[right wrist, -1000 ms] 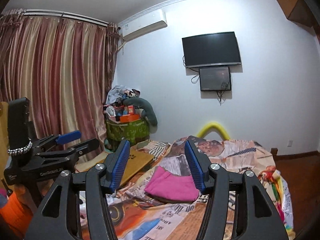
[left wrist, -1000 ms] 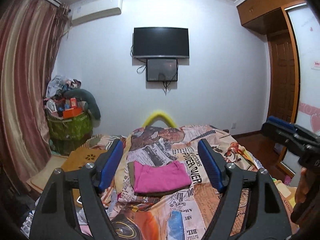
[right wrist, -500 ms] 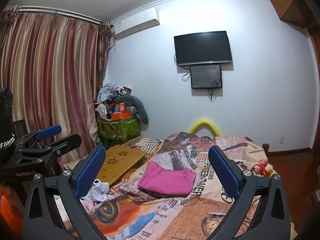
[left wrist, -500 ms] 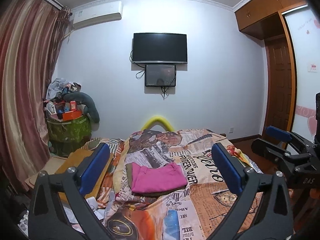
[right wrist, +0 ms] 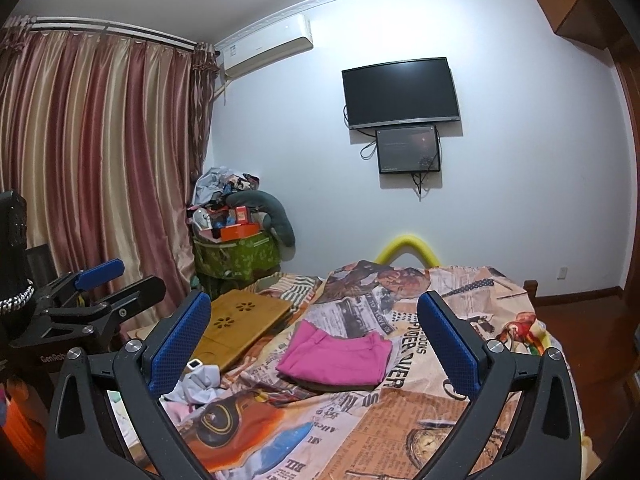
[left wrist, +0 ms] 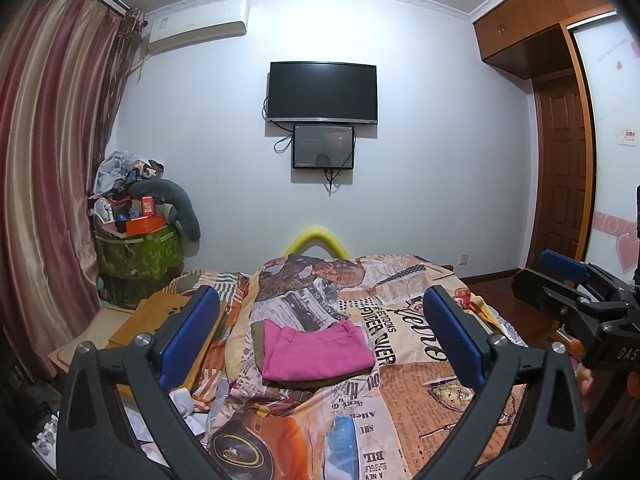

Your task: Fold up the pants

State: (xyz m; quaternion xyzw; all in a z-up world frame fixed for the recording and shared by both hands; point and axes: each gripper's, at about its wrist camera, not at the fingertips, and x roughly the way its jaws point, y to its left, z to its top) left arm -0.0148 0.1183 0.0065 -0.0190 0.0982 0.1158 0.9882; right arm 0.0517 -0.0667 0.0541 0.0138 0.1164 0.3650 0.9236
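Folded pink pants (left wrist: pixel 314 350) lie flat on a darker garment in the middle of the bed (left wrist: pixel 420 396); they also show in the right wrist view (right wrist: pixel 338 356). My left gripper (left wrist: pixel 320 336) is open and empty, held well back from the pants and above the bed. My right gripper (right wrist: pixel 316 338) is open and empty too, held back on the right. Each gripper shows at the edge of the other's view: the right gripper (left wrist: pixel 568 288) and the left gripper (right wrist: pixel 104 284).
A newspaper-print cover lies on the bed. A wooden lap desk (right wrist: pixel 240 322) lies at the bed's left, with crumpled cloth (right wrist: pixel 196 384) in front of it. A heaped green bin (left wrist: pixel 136 252) stands by the curtain. A TV (left wrist: pixel 322 92) hangs on the far wall.
Both grippers have opened wide from a narrower gap. Both have lifted and drawn back a little from the pants, which have not moved.
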